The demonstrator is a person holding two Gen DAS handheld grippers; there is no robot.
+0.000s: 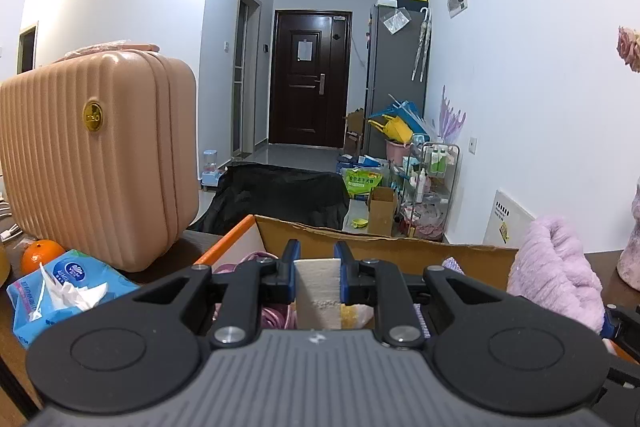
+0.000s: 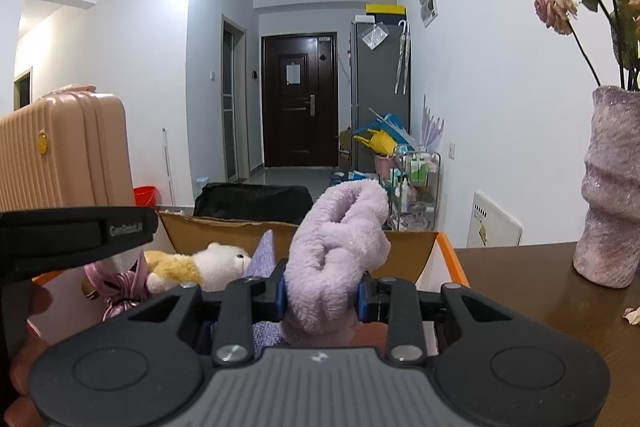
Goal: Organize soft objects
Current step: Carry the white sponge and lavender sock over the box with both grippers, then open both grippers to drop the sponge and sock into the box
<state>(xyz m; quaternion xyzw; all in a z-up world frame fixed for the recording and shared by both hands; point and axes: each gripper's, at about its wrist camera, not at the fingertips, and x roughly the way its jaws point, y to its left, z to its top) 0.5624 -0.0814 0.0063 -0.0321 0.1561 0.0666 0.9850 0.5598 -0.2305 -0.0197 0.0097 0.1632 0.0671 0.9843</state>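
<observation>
A cardboard box [image 1: 380, 247] with an orange rim stands open on the dark table. In the left wrist view my left gripper [image 1: 317, 269] is shut on a white and yellow plush toy [image 1: 318, 287], held over the box. In the right wrist view my right gripper [image 2: 322, 293] is shut on a fluffy lilac cloth [image 2: 340, 247] above the box [image 2: 400, 247]. The plush toy [image 2: 200, 265] lies in the box beside pink ribbon [image 2: 120, 291] and a purple knit piece [image 2: 262, 255]. The lilac cloth also shows at the right of the left wrist view [image 1: 556, 267].
A pink ribbed suitcase [image 1: 96, 155] stands on the table left of the box. A blue tissue pack [image 1: 68, 287] and an orange [image 1: 40, 255] lie in front of it. A lilac vase [image 2: 612, 187] with dried roses stands at the right on the table [image 2: 520, 287].
</observation>
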